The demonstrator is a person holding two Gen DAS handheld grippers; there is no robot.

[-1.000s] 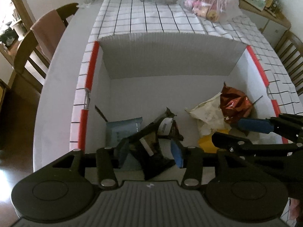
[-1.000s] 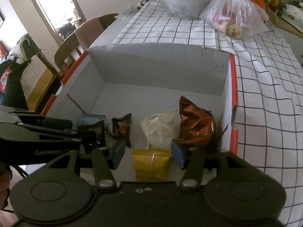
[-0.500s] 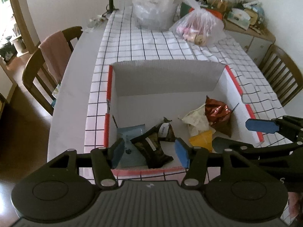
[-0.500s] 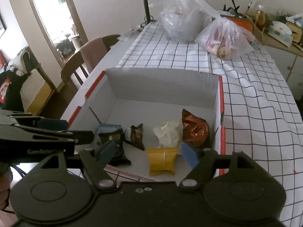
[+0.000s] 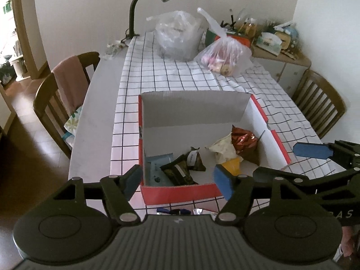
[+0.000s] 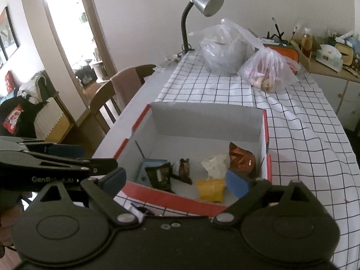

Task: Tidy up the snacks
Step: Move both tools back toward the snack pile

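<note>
Both hand-held grippers hover side by side above the near edge of the surface (image 5: 180, 76), jaws spread wide, nothing held. Left hand-held gripper (image 5: 177, 181); right hand-held gripper (image 6: 177, 180).

Snacks sit in the red-rimmed box (image 5: 180, 191), all bunched at its near end:
- blue packet (image 5: 155, 168) flat in the near-left corner
- dark wrapper (image 5: 177, 173) lying on it, long axis running near-to-far, slightly diagonal
- small brown pack (image 5: 195, 162) just beyond that
- yellow pouch (image 6: 210, 190) near the front wall, right of centre
- cream bag (image 6: 213, 164) and copper foil bag (image 6: 241, 159) propped at the right wall

Key relation: the box is straight ahead and below both grippers. The left one is lined up over the blue/dark pair, the right one over the yellow pouch, so each arm is nearer its own half.

My guess is the next target is outside the box. A couple of loose packets (image 5: 180, 211) lie on the surface between the box's front wall and the grippers, closer to the left one.

Visibility issues:
- those loose packets are mostly cut off by the gripper bodies; only blue and silver edges show, so type and count are unclear
- yellow pouch is partly behind a blue pad in both views
- labels are unreadable
</note>
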